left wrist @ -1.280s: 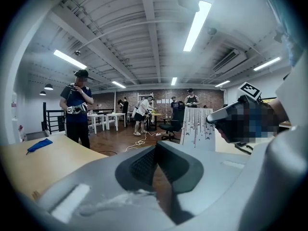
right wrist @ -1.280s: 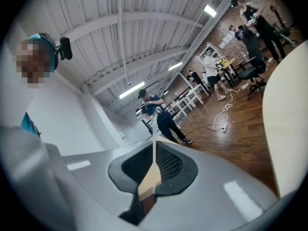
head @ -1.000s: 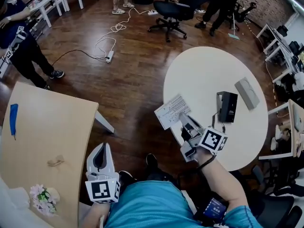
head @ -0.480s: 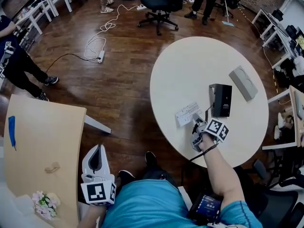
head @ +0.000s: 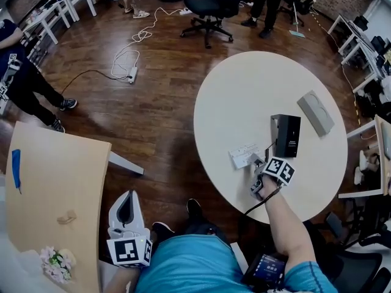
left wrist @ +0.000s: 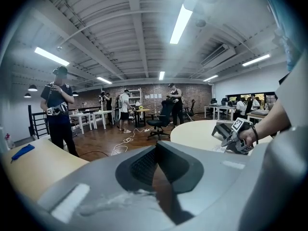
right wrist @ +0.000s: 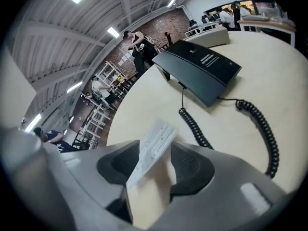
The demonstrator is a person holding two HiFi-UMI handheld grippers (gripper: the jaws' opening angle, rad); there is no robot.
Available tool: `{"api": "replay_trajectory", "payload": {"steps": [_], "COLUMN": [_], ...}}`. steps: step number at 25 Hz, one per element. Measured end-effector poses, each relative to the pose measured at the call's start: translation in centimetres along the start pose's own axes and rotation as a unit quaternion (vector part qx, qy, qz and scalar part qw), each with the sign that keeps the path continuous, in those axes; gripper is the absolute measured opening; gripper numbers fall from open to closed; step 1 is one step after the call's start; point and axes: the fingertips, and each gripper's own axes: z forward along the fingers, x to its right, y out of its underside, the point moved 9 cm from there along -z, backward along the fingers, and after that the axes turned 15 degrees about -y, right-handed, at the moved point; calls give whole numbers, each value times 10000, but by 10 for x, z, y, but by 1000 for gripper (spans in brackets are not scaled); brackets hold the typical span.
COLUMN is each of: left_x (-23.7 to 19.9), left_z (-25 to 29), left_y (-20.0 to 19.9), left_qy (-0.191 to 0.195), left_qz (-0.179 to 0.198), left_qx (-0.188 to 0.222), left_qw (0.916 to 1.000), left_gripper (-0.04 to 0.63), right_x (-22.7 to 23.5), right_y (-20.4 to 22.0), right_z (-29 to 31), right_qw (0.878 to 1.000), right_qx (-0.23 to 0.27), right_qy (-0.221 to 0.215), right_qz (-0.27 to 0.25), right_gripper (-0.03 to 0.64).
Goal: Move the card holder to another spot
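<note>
The card holder [head: 243, 155] sat near the table's [head: 244, 90] edge beside the phone [head: 285, 135], its contents unreadable. Its near end was blurred between the right gripper's [head: 256, 163] jaws, which had just been opening and stood wide, off it. Its long axis ran out along those jaws; the left gripper's [head: 127, 203] jaws were together, empty.

Teal shirt [head: 183, 264], grey hand-held grippers [head: 126, 196] [head: 255, 162] — black-and-white marker cubes [head: 129, 251] [head: 279, 171]

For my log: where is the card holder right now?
In the head view the card holder sits on the round white table, left of the black phone, between the jaws of the right gripper, which have just been opening.
</note>
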Motion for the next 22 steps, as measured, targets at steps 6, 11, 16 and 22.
{"api": "replay_trajectory", "payload": {"steps": [6, 11, 16, 22], "left_x": [-4, -20, -34, -39], "left_z": [4, 5, -2, -14], "left_y": [4, 9, 7, 16], "left_qy": [53, 22, -66, -66], "left_qz": [-234, -565, -660, -611], "left_qx": [-11, -6, 40, 55], "left_qw": [9997, 9984, 9978, 9981], "left_gripper": [15, 14, 15, 15], "right_x": [-15, -130, -242, -272], "right_y": [-13, 13, 78, 132], "right_z": [-35, -49, -68, -80], "right_qw": [9947, 9559, 8639, 8295], "right_qx": [178, 307, 342, 355], "right_qy": [564, -1181, -2482, -2843], "right_qz": [-843, -2673, -4368, -4794], "right_gripper": [163, -8, -8, -8]}}
